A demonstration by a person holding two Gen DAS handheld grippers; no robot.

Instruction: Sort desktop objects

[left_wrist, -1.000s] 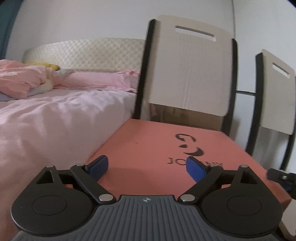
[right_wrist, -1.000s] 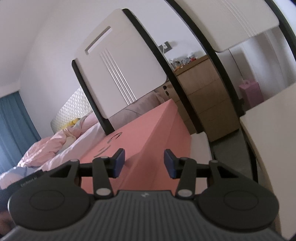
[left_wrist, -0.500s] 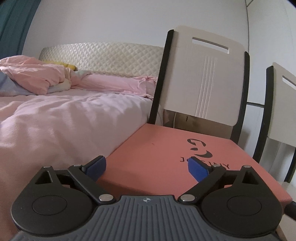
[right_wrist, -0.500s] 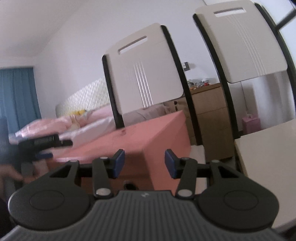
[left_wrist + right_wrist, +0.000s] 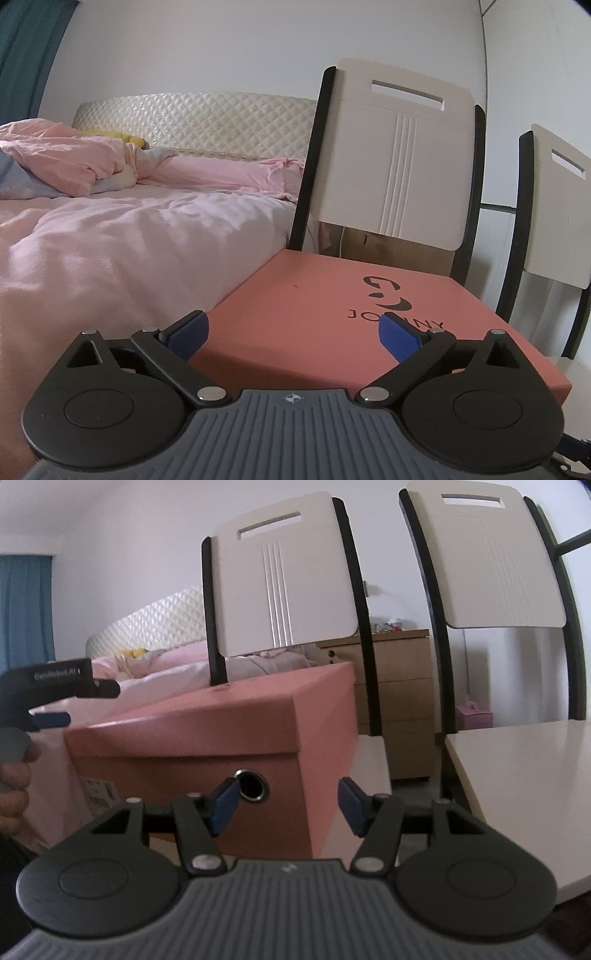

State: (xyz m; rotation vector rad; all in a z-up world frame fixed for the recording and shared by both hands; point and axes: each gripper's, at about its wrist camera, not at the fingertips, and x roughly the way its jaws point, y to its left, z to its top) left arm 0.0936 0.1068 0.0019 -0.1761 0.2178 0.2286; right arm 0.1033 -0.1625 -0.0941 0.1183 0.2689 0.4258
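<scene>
Your right gripper (image 5: 284, 806), jaws spread and holding nothing, faces the short grommeted end of the pink box (image 5: 229, 731) on the chair seat, nearer it than your left gripper (image 5: 293, 332), also spread and empty above the lid, whose long axis runs away toward the chair back (image 5: 280, 572).

— What carries things here?

— A chair with a pale wooden back and black frame (image 5: 280, 576); its cream seat (image 5: 373, 760) bears a salmon-pink lidded cardboard box (image 5: 236, 731) that covers most of it, leaving a bare strip along the seat's right edge.

— Anything else?

— A bed under a pale pink sheet (image 5: 122, 251), just beside the box's left edge, with a crumpled pink quilt (image 5: 66, 158) at its head end. A cream desk (image 5: 524, 775) stands right of the chair; the corner in view is bare.
</scene>
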